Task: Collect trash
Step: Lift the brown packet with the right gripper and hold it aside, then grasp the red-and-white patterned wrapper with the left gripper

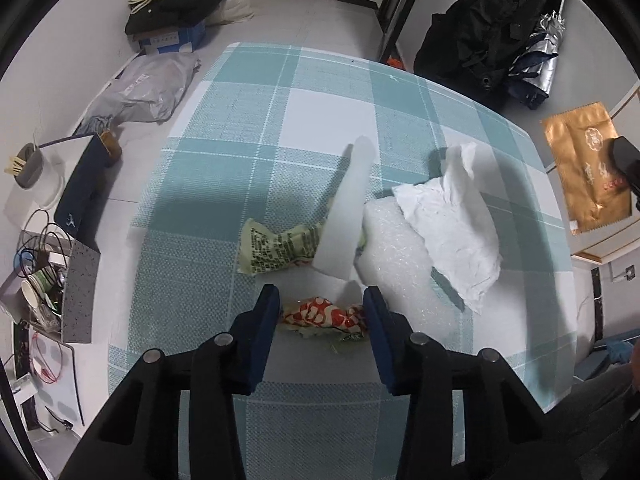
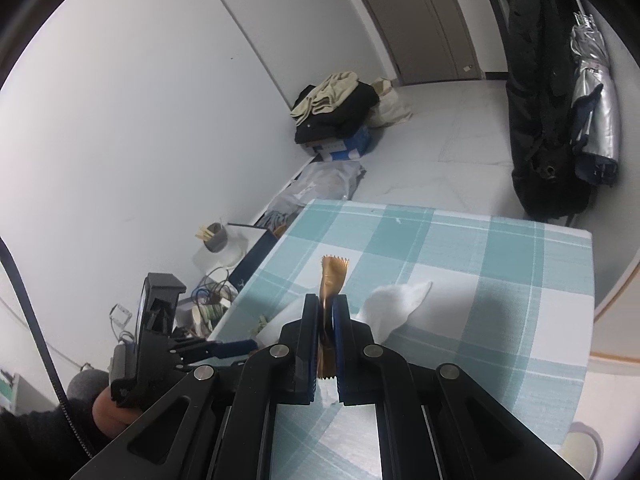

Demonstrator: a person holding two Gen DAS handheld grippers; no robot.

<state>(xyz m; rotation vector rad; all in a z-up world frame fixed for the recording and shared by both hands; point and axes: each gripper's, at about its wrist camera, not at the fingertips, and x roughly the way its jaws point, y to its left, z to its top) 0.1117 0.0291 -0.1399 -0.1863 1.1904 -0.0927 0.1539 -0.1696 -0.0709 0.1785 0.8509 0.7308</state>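
In the left wrist view my left gripper (image 1: pixel 322 300) is open, its jaws on either side of a red-and-white crumpled wrapper (image 1: pixel 324 316) on the checked table (image 1: pixel 248 128). Beyond it lie a yellow-green printed wrapper (image 1: pixel 276 250), a white strip (image 1: pixel 348 216), a white foam sheet (image 1: pixel 392 248) and crumpled white tissue (image 1: pixel 452 220). A gold wrapper (image 1: pixel 588 168) hangs at the right, held by my right gripper. In the right wrist view my right gripper (image 2: pixel 326 300) is shut on that gold wrapper (image 2: pixel 332 276), above the table (image 2: pixel 500 280). The tissue (image 2: pixel 394 302) lies below it.
A black backpack (image 1: pixel 488 28) and a folded silver umbrella (image 1: pixel 540 60) stand past the table's far right corner. Clothes on a blue box (image 1: pixel 176 4), a plastic bag (image 1: pixel 148 88), a dark blue box (image 1: pixel 80 188), cables and paper cups (image 1: pixel 40 276) sit on the floor at the left.
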